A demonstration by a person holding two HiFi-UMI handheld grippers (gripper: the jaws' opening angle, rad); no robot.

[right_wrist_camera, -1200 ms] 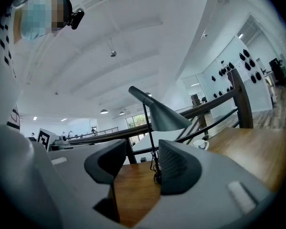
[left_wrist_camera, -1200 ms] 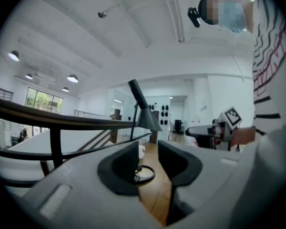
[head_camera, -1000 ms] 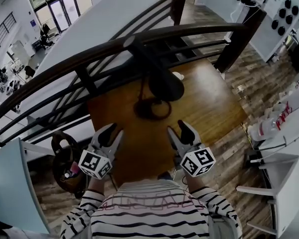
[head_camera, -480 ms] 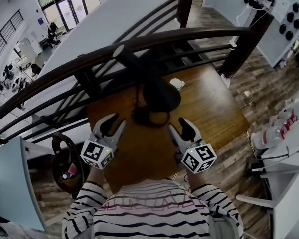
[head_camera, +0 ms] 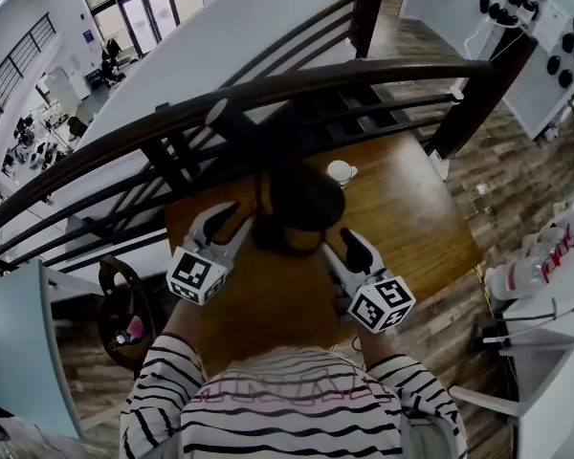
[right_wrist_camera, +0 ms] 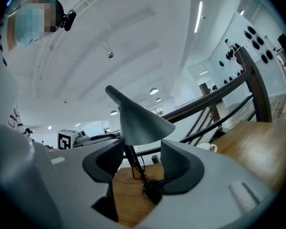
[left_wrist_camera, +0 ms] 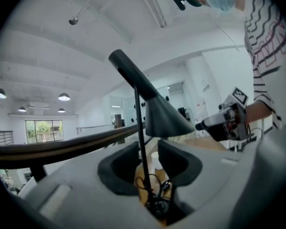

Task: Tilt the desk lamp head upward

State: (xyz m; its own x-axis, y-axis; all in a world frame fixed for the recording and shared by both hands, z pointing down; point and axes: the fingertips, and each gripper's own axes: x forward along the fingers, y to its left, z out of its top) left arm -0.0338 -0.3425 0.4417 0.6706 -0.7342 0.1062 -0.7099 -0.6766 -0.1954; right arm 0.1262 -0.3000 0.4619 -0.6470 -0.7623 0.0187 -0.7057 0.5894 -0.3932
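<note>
A dark desk lamp stands on the wooden table (head_camera: 411,208), its cone head (head_camera: 301,197) hanging over the round base and coiled cord (head_camera: 277,239). My left gripper (head_camera: 234,223) is open just left of the head. In the left gripper view the gripper (left_wrist_camera: 150,151) looks past its jaws at the thin stem (left_wrist_camera: 140,142), the cone head (left_wrist_camera: 167,117) above and the base (left_wrist_camera: 157,205) beyond. My right gripper (head_camera: 337,245) sits just right of the lamp. Its jaws (right_wrist_camera: 142,151) are opening with nothing between them, and the cone head (right_wrist_camera: 140,124) is just beyond the tips.
A white cup (head_camera: 341,171) stands on the table behind the lamp. A dark curved railing (head_camera: 172,113) runs along the table's far side. A dark round chair (head_camera: 124,304) is at the left, and white desks with bottles (head_camera: 540,256) at the right.
Both grippers have moved forward across the table and now flank the lamp head closely. The left one has risen most. The lamp has not moved.
</note>
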